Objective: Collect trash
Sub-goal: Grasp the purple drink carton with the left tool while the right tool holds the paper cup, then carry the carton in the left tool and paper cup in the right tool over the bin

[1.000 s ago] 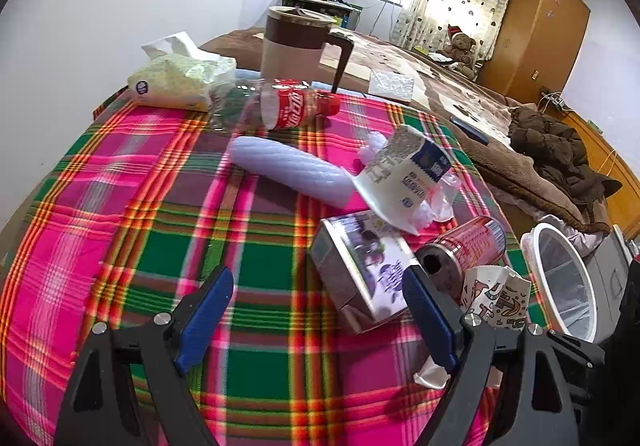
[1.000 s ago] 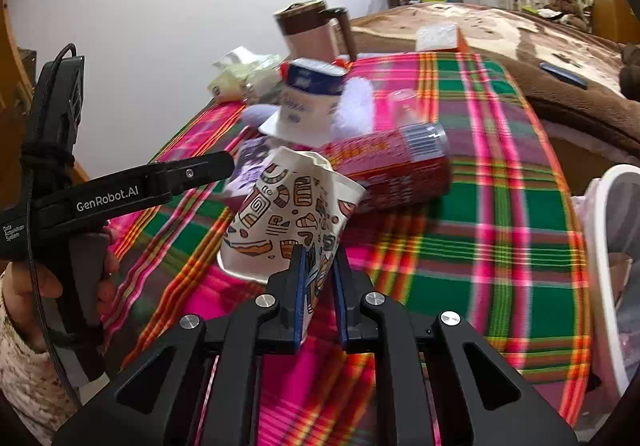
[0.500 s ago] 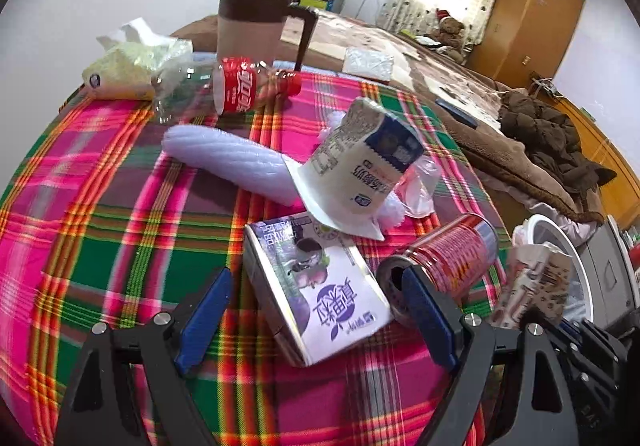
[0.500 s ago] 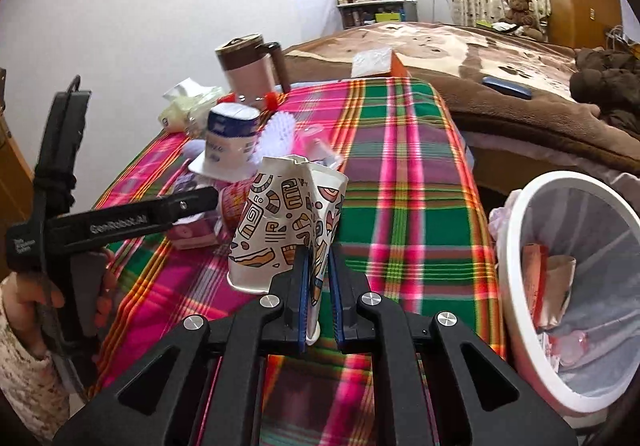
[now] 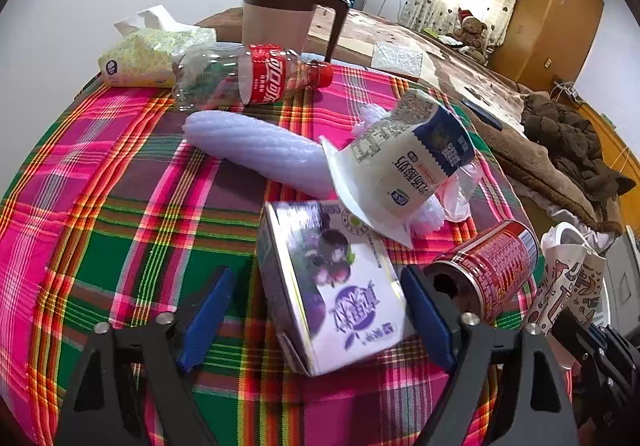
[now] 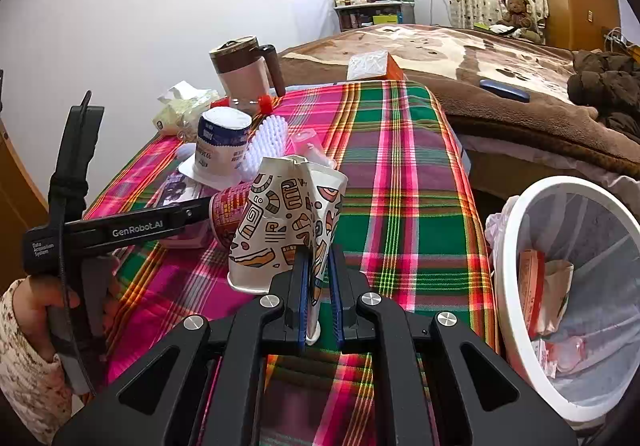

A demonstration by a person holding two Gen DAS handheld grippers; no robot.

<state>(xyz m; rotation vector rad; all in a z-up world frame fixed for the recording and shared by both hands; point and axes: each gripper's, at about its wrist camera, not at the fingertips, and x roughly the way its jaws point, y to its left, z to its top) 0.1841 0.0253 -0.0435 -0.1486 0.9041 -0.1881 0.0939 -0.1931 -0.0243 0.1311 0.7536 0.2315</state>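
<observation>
My right gripper (image 6: 319,286) is shut on a crushed patterned paper cup (image 6: 288,226), held above the plaid table near its right edge; the cup also shows in the left wrist view (image 5: 568,286). A white trash bin (image 6: 516,246) with trash inside stands lower right, beside the table. My left gripper (image 5: 320,310) is open, its fingers on either side of a purple drink carton (image 5: 332,286) lying on the cloth. A red can (image 5: 488,270) lies just right of the carton. A white yogurt cup (image 5: 408,166), a foam sleeve (image 5: 256,146) and a cola bottle (image 5: 260,74) lie farther back.
A brown-lidded jug (image 5: 284,10) and a tissue pack (image 5: 140,58) stand at the table's far edge. A bed with a brown blanket (image 6: 480,58) lies behind the table. The left gripper and hand (image 6: 80,230) show at the left of the right wrist view.
My right gripper has carried the paper cup up and right toward the bin. My left gripper has moved forward so the purple carton now lies between its open fingers.
</observation>
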